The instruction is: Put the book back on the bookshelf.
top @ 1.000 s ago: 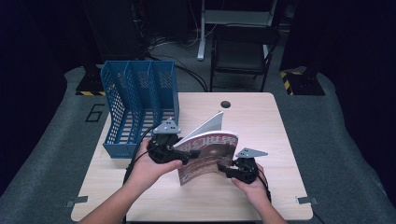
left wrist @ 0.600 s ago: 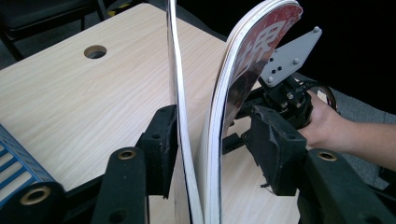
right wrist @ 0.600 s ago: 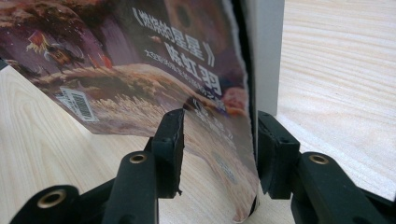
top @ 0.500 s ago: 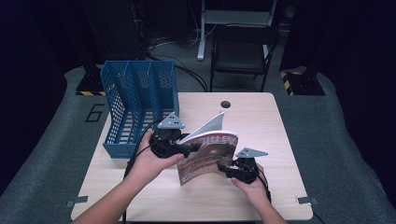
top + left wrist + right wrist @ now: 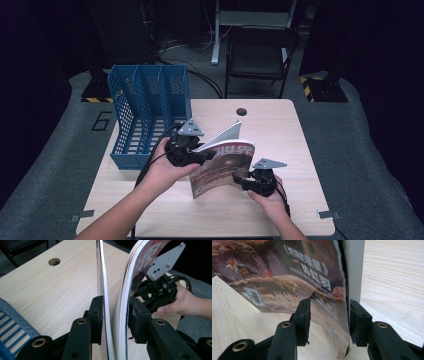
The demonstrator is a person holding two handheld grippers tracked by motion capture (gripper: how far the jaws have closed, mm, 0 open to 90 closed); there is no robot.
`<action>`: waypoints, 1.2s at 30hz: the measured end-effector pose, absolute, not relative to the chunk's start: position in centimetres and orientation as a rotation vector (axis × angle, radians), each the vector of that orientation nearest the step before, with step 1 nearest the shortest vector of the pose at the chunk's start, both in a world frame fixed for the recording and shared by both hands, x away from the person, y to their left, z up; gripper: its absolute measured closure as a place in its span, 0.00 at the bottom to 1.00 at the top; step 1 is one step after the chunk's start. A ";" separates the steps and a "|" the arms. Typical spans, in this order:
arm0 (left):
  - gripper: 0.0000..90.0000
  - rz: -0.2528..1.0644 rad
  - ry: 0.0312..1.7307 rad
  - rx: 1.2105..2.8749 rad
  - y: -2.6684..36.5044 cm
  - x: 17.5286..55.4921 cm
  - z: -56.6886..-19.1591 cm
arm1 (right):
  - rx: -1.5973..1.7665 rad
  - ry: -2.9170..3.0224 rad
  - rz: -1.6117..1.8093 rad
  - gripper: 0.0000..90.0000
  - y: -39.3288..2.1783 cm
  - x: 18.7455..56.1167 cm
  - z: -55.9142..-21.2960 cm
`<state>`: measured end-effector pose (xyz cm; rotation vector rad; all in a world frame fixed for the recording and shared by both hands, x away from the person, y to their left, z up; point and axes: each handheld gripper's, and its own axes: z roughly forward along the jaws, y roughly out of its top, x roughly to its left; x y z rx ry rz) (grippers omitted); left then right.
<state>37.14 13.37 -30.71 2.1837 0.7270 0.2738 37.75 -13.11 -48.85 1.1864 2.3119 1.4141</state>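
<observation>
A magazine with a reddish-brown cover stands on edge above the table, fanned apart at the top. My left gripper holds its left edge. In the left gripper view the jaws have just been closing. One pad presses a white page and the other presses the thick block of pages. My right gripper is at the magazine's lower right corner. Its jaws straddle the bowed cover and spine, shut on it.
A blue three-slot file rack stands at the table's left, close behind my left hand. The light wooden table has a round cable hole near its far edge. A black chair stands beyond the table.
My left hand has shifted slightly toward the magazine's edge. The magazine and my right hand stay where they were.
</observation>
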 end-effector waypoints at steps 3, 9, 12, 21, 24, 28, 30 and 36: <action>0.74 0.316 0.745 2.228 13.1 37.2 -30.7 | 1.185 2.312 1.414 0.63 -13.1 37.8 -48.9; 0.77 0.318 0.714 2.249 13.1 37.4 -30.8 | 1.185 2.311 1.417 0.64 -13.1 37.7 -48.8; 0.79 0.281 0.700 2.260 12.9 37.6 -31.0 | 1.190 2.309 1.415 0.64 -13.1 37.7 -48.9; 0.83 0.278 0.699 2.241 12.5 37.9 -31.0 | 1.189 2.309 1.413 0.64 -13.1 37.7 -48.9; 0.85 0.275 0.697 2.234 12.5 37.9 -30.8 | 1.192 2.309 1.418 0.64 -13.1 37.7 -48.8; 0.87 0.266 0.685 2.237 12.4 38.0 -30.7 | 1.186 2.303 1.417 0.64 -13.1 37.8 -48.9; 0.86 0.255 0.677 2.239 12.3 38.1 -30.5 | 1.197 2.304 1.416 0.64 -13.1 37.8 -48.8; 0.87 0.244 0.673 2.248 11.8 38.3 -30.1 | 1.204 2.305 1.424 0.65 -13.1 37.8 -48.8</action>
